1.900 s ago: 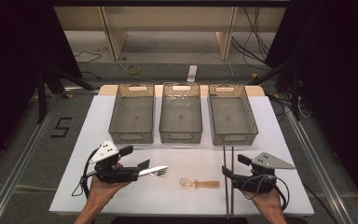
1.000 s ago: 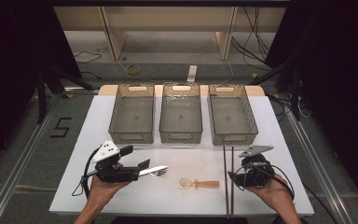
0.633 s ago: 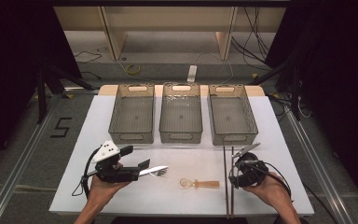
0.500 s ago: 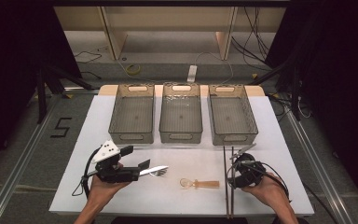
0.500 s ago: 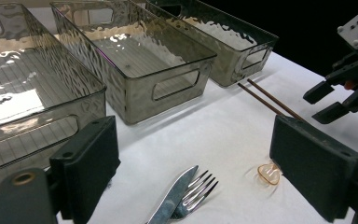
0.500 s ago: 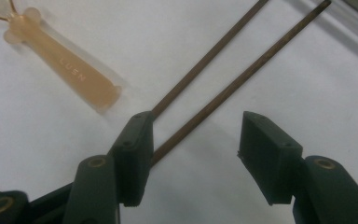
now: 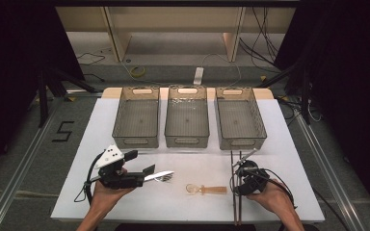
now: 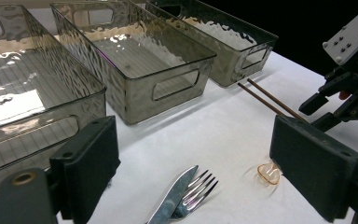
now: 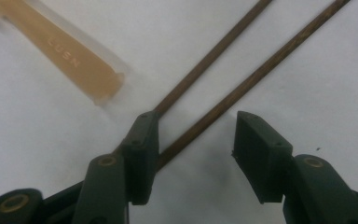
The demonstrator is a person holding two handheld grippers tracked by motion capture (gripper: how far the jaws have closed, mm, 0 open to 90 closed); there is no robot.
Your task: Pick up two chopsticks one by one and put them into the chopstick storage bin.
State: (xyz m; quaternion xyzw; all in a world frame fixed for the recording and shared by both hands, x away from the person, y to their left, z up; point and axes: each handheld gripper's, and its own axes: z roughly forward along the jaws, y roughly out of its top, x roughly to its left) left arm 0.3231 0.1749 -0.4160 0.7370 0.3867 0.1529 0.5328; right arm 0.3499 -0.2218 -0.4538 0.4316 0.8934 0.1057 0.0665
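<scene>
We compare the present high view with the frames before it. The right gripper [image 7: 241, 172] has rotated: its grey three-cornered plate lay flat and pointed toward the right edge of the tabletop [image 7: 289, 144] 1.9 s ago, whereas now the tool is pitched nose-down over the pair of chopsticks [image 7: 234, 192]. It has also shifted slightly left, toward them. The left gripper [image 7: 144, 174] has not moved across these frames.

In the right gripper view, the jaws stand apart with nothing clamped. One chopstick [image 9: 247, 84] runs into the gap between the jaws; the other [image 9: 205, 60] passes under or against the left jaw, and we cannot tell whether it touches. We judge this to be the approach step of a grasp: the jaws are aligned but not yet centred on both sticks, so a closure here may catch one stick only.

The left gripper's jaws are likewise open, as its own view shows, with the knife [image 8: 172, 198] and fork [image 8: 196, 192] lying crossed on the tabletop between them, near the front edge on the left. The chopsticks lie near the front right corner, running front to back. The translucent amber spoon [image 7: 206, 189] rests between the two groups. Three grey bins [image 7: 187, 142] stand side by side along the back edge, all without contents.

Readable writing: the spoon handle [image 9: 70, 58] carries embossed letters that read approximately "LUSN". The floor left of the table bears a taped "5" [image 7: 63, 131].
</scene>
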